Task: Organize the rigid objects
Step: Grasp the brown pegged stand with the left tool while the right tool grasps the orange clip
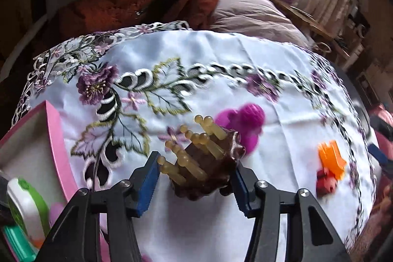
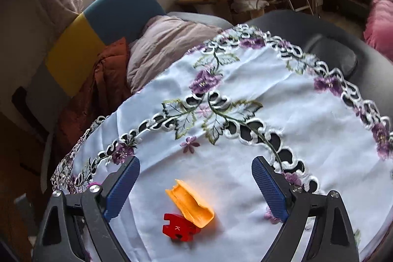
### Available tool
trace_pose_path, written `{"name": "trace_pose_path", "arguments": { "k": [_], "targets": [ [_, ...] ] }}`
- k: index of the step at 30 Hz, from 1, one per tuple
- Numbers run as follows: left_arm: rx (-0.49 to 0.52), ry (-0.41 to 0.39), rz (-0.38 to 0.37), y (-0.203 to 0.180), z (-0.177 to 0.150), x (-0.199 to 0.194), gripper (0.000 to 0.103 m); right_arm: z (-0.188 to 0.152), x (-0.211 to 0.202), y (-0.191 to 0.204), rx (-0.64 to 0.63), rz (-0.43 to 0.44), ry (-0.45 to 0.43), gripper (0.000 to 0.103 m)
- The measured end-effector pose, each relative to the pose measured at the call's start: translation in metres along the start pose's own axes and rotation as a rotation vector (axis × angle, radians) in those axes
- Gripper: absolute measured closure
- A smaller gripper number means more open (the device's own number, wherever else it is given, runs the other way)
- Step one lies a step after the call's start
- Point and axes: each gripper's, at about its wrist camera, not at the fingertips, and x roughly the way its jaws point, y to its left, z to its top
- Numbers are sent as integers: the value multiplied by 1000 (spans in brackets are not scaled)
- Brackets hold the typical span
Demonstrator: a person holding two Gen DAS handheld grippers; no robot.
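The left claw (image 1: 194, 184) brackets a dark brown hair claw clip (image 1: 208, 168) with pale amber teeth; its right pad looks to touch the clip, the left pad stands just apart, so it is not yet gripped. I think the glossy, bumpy clip could slip or twist out when the pads press on the round teeth. The right claw (image 2: 195, 184) is wide open over an orange plastic piece (image 2: 190, 203) and a red puzzle piece (image 2: 179, 227), which touch each other on the smooth embroidered surface (image 2: 270, 95). The pink box (image 1: 52, 129) waits at the left.
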Motion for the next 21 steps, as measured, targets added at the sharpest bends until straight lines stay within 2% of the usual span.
{"name": "trace_pose_path", "arguments": {
  "k": [7, 12, 18, 21],
  "targets": [
    [86, -41, -37, -21, -44, -40, 48, -2, 8, 1, -14, -1, 43, 10],
    [179, -68, -87, -48, -83, -71, 48, -9, 25, 3, -34, 4, 130, 10],
    [217, -45, -120, -64, -120, -83, 48, -19, 34, 19, -146, -36, 159, 12],
    [212, -27, -134, -66, -135, -84, 48, -23, 41, 25, -195, -63, 178, 19]
  ]
}}
